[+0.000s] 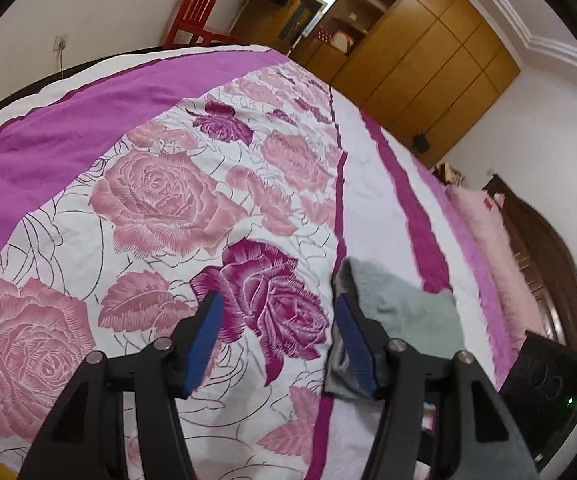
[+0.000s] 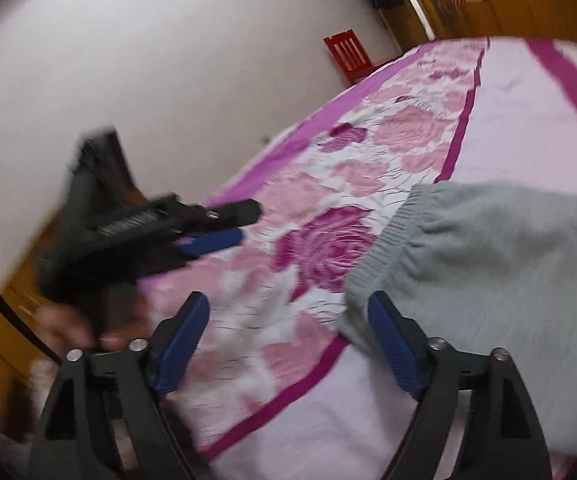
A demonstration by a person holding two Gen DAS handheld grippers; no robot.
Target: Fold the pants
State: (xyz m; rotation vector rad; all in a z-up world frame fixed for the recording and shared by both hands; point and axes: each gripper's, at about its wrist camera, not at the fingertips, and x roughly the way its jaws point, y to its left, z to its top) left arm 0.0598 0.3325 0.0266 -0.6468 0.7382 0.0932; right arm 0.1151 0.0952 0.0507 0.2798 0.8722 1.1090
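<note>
Here, left gripper [image 1: 276, 320] tilted down over bedspread [image 1: 160, 184], jaws apart, empty. Right gripper [image 2: 288, 320] likewise, jaws wide beside grey pants [image 2: 488, 256].

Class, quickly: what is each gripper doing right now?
Left gripper: open, holding nothing, beside the grey pants.
Right gripper: open, nothing between its jaws.

A bed [image 1: 148, 200] with a pink rose cover fills the middle. A red chair [image 1: 198, 14] stands at the upper left. A brown wardrobe [image 1: 428, 60] is at the upper right.
</note>
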